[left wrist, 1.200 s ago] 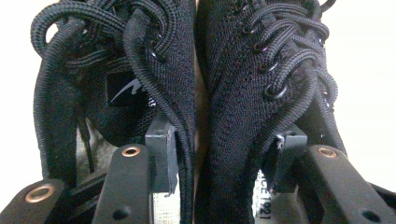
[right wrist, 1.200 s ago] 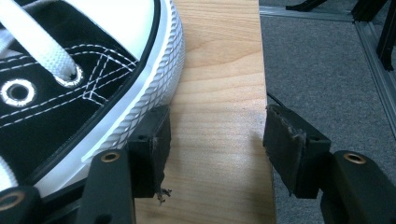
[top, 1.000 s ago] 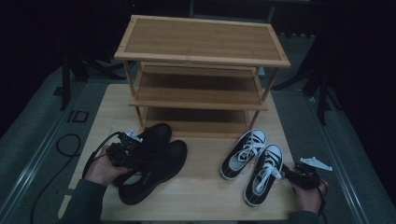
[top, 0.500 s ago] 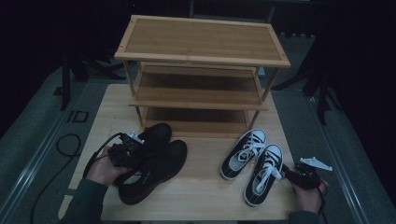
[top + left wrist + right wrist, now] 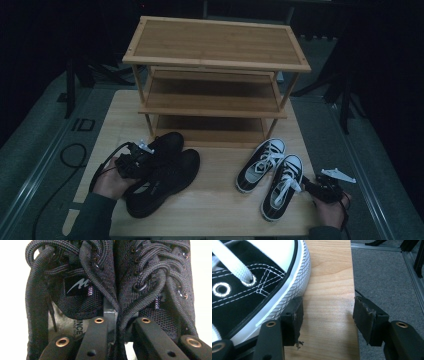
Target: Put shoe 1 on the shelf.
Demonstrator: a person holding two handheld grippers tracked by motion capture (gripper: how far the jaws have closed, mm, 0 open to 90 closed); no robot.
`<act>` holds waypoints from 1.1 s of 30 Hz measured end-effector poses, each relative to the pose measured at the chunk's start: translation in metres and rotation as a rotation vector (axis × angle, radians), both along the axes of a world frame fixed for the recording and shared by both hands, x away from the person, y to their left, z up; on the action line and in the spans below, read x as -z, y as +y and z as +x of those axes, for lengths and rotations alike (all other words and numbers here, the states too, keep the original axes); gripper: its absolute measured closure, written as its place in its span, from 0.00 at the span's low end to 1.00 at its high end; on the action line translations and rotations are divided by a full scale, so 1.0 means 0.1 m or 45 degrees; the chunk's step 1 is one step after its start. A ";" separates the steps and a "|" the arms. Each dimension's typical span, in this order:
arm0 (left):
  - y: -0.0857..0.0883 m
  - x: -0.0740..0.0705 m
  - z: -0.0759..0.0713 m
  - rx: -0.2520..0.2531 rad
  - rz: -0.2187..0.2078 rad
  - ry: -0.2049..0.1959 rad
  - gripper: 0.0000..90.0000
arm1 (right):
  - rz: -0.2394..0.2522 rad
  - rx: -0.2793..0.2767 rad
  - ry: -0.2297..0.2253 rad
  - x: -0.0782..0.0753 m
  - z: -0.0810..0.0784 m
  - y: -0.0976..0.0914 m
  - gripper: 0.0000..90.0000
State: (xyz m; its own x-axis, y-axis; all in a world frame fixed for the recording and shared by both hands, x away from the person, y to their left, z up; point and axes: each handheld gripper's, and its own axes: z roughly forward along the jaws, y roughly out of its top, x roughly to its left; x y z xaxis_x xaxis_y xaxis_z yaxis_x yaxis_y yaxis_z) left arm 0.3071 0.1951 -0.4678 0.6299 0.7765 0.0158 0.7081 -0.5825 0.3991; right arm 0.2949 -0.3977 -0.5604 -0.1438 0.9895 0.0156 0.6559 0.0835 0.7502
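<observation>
Two black lace-up shoes [image 5: 167, 172] lie side by side at the table's front left. My left gripper [image 5: 142, 160] reaches into them from the heel end. In the left gripper view one jaw sits inside each shoe [image 5: 82, 285], and the left gripper [image 5: 117, 322] pinches their touching inner walls together. Its jaws have just been closing on this pair. A pair of black-and-white sneakers [image 5: 272, 170] lies at the front right. My right gripper [image 5: 307, 186] rests low beside the right sneaker [image 5: 249, 285], open, with bare table between its pads [image 5: 293, 317].
A three-tier bamboo shoe rack [image 5: 215, 45] stands at the back of the wooden table [image 5: 215, 200]. The table's right edge [image 5: 352, 277] runs close to my right gripper, with grey floor and metal rails beyond. A black cable loops on the floor at the left [image 5: 72, 155].
The two black shoes look drawn slightly closer together at the left gripper. Both hands stay where they were.
</observation>
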 end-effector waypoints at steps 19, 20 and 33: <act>-0.16 -0.11 0.08 0.012 -0.005 -0.033 0.95 | 0.001 0.001 0.000 0.00 0.00 0.00 0.46; -0.16 -0.12 0.09 0.015 -0.003 -0.033 0.95 | 0.001 0.001 0.000 0.00 0.00 0.00 0.46; -0.25 -0.24 0.16 0.027 -0.022 -0.052 0.95 | 0.001 0.001 0.000 0.00 0.00 0.00 0.46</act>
State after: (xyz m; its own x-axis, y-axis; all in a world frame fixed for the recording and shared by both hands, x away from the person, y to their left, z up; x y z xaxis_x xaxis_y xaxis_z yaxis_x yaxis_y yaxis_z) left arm 0.3232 0.1696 -0.4436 0.6451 0.7636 0.0286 0.6787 -0.5898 0.4377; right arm 0.2949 -0.3978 -0.5603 -0.1432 0.9896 0.0164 0.6559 0.0825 0.7503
